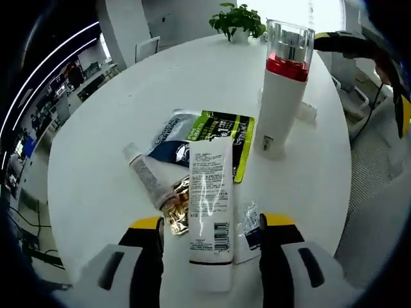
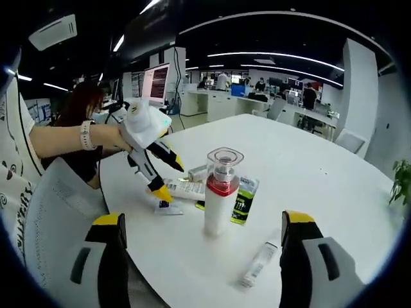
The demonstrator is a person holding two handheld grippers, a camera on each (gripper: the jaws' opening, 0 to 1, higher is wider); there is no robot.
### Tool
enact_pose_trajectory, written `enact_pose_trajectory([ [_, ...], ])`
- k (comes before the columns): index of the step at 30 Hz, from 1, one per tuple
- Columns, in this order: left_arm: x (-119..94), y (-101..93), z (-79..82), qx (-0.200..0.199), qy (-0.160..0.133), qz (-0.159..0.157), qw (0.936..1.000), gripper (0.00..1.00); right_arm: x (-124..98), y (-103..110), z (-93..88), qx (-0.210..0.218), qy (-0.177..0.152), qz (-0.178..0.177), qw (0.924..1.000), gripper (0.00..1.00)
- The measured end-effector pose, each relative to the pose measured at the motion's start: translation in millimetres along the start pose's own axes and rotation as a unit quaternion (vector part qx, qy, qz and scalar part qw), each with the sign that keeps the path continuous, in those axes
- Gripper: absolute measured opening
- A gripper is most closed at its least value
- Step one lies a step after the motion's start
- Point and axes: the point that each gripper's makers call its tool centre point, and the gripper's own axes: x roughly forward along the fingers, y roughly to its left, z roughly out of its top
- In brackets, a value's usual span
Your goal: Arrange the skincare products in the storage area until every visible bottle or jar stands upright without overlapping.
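Standing upright on table: pump bottle. Left gripper jaws spread around flat white tube near it. Right gripper open, empty; its view catches small tube lying beside bottle.

Potted plant; white chair

Tall white pump bottle with red collar and clear cap, standing upright on the desk. White tube lying flat, just beside a smaller grey tube also down, overlapping green sachet and blue sachet. Small clear tube flat, apart.
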Motion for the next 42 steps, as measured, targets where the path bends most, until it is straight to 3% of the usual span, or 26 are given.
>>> enact_pose_trajectory([
  [21,18.0,-4.3,-2.5,-0.003,0.036,-0.019,0.9992,0.37,-2.0,-1.0,-5.1,0.01,-0.001,-0.004,0.9999,0.96],
  [32,18.2,-4.7,-3.2,0.022,0.045,-0.027,0.9984,0.37,-0.3,-0.2,-8.8,0.017,0.002,-0.003,0.9999,0.94],
  [37,19.9,-6.7,-2.2,-0.006,0.046,-0.027,0.9985,0.27,1.4,2.3,-9.7,0.017,0.003,0.001,0.9998,0.93],
  [42,19.4,-5.8,-2.3,-0.006,0.052,-0.024,0.9984,0.27,1.8,2.3,-10.6,0.02,0.004,0.002,0.9998,0.92],
])
